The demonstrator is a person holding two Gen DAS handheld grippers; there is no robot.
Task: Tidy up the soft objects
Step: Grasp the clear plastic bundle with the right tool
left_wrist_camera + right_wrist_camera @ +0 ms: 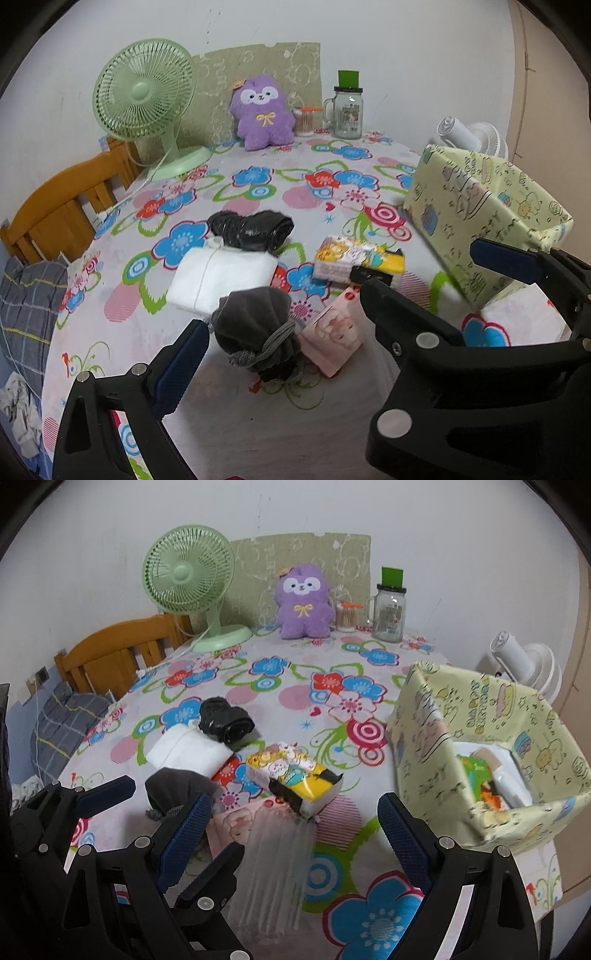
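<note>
Floral cloth covers the table point(280, 686), which runs back to a white wall where a green fan point(190, 578), a purple plush point(303, 602) and a glass mug point(388, 614) stand along the far edge. Mid-table lie a black roll point(226, 720), a folded white cloth point(188, 753), a yellow tissue pack point(295, 779) and a pink pack point(332, 332). Just beside the pink pack sits a grey drawstring pouch point(255, 325). Toward the right edge stands a pale yellow box point(480, 760), open, with packets inside. Over the near edge the left gripper point(280, 328) hovers low with jaws spread wide, the pouch between them, untouched. Beside it the right gripper point(295, 812) hangs released, fingers apart, aimed at the tissue pack.
</note>
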